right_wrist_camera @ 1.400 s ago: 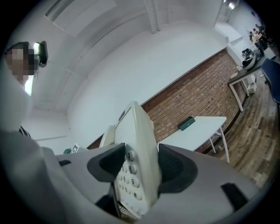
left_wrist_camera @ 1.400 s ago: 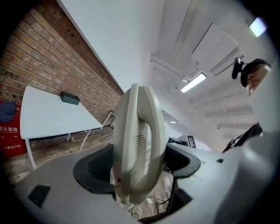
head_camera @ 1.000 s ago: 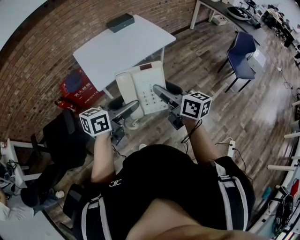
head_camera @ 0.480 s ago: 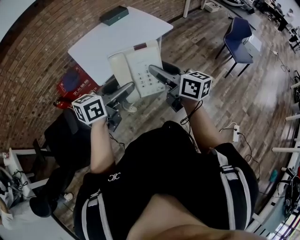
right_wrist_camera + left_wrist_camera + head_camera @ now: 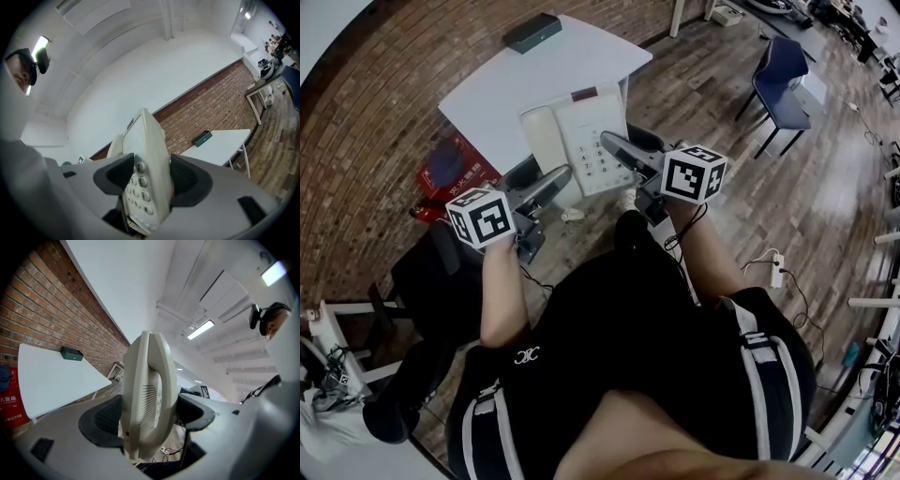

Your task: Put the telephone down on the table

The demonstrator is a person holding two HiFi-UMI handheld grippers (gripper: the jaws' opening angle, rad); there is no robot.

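Note:
A cream desk telephone (image 5: 578, 134) with a keypad and its handset on the left side hangs in the air in front of me, just short of the white table (image 5: 502, 89). My left gripper (image 5: 551, 180) is shut on the handset side (image 5: 147, 399), and my right gripper (image 5: 614, 148) is shut on the keypad side (image 5: 145, 178). In both gripper views the phone stands edge-on between the dark pads. The phone's near edge and cord are partly hidden by the grippers.
A dark flat box (image 5: 532, 31) lies at the table's far edge. A red crate (image 5: 450, 169) stands on the floor left of the table, black chairs (image 5: 431, 272) lower left, a blue chair (image 5: 783, 84) at right. A brick wall runs behind.
The phone and both grippers have shifted toward the table over the second, with little movement in the last half second.

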